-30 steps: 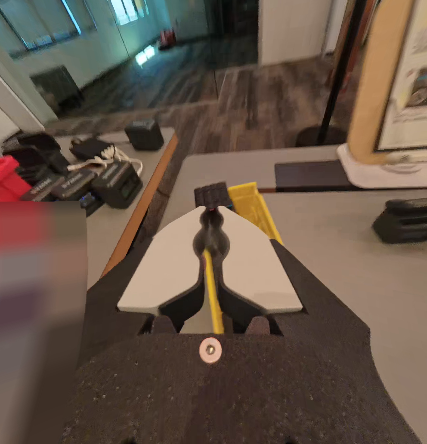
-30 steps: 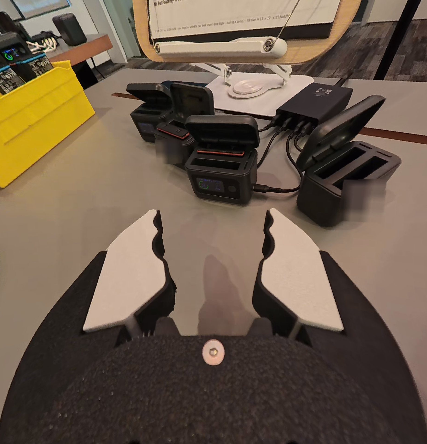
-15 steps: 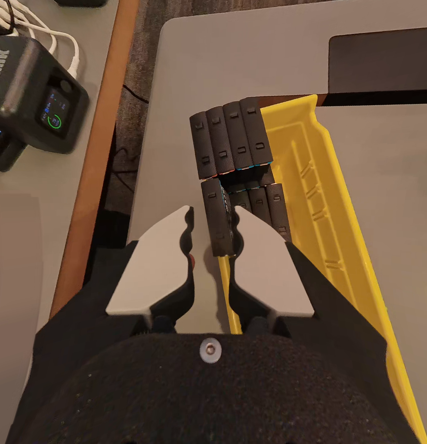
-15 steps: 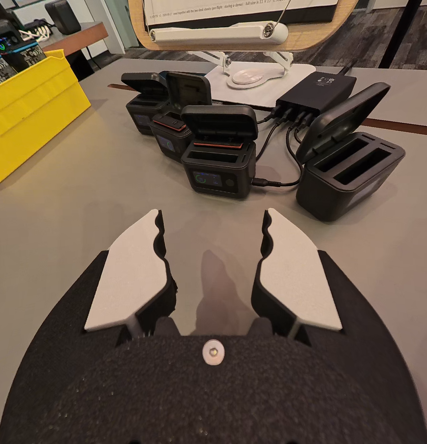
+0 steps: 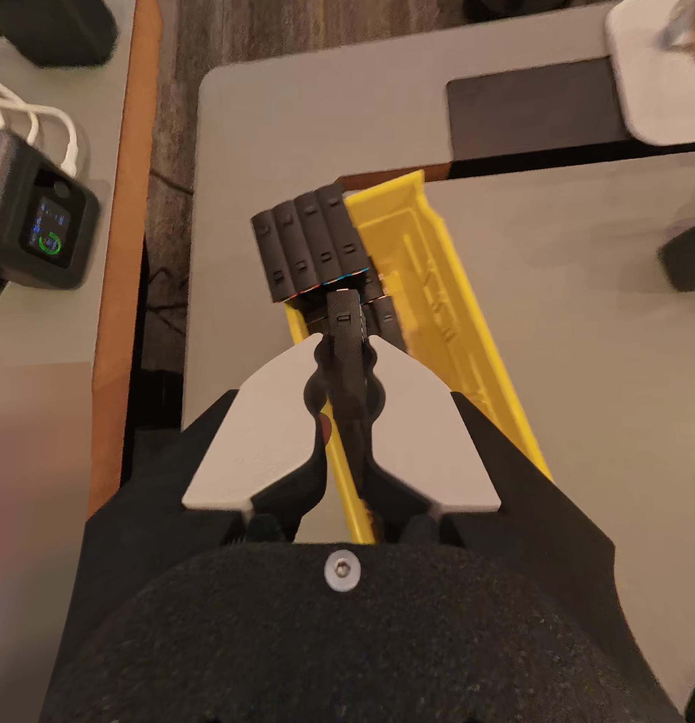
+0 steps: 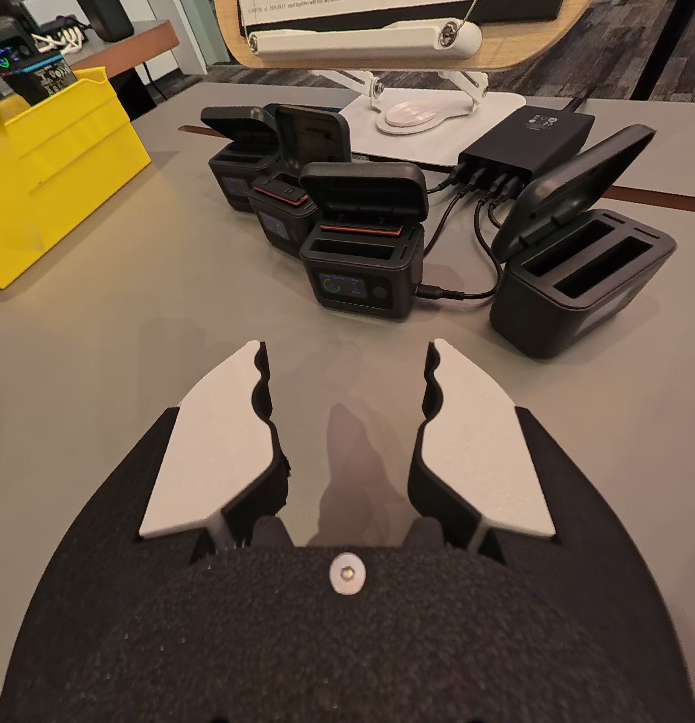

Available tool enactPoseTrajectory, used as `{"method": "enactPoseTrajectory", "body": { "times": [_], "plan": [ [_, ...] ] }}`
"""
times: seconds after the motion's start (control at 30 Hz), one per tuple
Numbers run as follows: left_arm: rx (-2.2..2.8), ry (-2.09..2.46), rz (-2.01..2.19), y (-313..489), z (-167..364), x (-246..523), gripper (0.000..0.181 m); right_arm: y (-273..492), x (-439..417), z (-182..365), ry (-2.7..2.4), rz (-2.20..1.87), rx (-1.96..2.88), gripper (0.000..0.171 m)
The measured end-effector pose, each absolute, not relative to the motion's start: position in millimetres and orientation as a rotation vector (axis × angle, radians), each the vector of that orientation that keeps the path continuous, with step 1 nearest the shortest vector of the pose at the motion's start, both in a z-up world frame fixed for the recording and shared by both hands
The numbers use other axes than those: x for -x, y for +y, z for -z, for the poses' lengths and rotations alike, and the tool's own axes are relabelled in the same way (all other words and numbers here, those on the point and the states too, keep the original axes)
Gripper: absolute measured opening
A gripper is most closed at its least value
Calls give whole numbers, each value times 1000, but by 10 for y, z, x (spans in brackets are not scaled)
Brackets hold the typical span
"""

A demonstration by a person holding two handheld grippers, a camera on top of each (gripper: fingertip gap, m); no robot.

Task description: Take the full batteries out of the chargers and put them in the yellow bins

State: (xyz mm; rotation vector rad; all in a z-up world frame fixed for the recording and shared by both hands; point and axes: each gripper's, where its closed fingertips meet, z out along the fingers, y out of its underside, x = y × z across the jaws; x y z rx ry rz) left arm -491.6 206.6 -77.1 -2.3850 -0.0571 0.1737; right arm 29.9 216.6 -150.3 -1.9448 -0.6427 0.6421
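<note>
In the left wrist view my left gripper (image 5: 345, 338) is shut on a black battery (image 5: 346, 324) and holds it over the left end of the yellow bin (image 5: 436, 281). Several black batteries (image 5: 310, 242) stand side by side in that bin, just beyond the held one. In the right wrist view my right gripper (image 6: 346, 348) is open and empty above the grey table. Ahead of it stand several black chargers with lids up. The front charger (image 6: 361, 274) and the one behind it (image 6: 283, 223) each hold a red-edged battery (image 6: 359, 229). The right charger (image 6: 580, 281) has empty slots.
A black power hub (image 6: 526, 141) feeds the chargers by black cables. A sign stand's white base (image 6: 428, 117) sits behind them. The yellow bin (image 6: 64, 164) also shows at left. A neighbouring table bears a charger (image 5: 44, 231) with white cables, across a floor gap (image 5: 170, 195). The left gripper's tips are roughly 55 cm from the right gripper's.
My left gripper, open around the battery half a second ago, has shut on it over the bin's left end. My right gripper has stayed open and hardly moved.
</note>
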Motion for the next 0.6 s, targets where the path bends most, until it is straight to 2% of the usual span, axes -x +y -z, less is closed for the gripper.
{"method": "enactPoseTrajectory", "body": {
  "times": [0.17, 0.33, 0.53, 0.6],
  "plan": [
    [2264, 134, 48, 2063, 386, 4293, 16, 2140, -250, 1530, -670, -644, 1943, 76],
    [2133, 445, 271, 1950, 132, 3343, 16, 2025, -112, 1418, -748, -730, 1855, 72],
    [1915, 820, 633, 1506, 105, 1895, 16, 1323, 370, 994, -1032, -1111, 1545, 56],
    [1834, 885, 769, 1327, 141, 1460, 16, 1059, 496, 847, -1082, -1264, 1455, 55]
  ]
}}
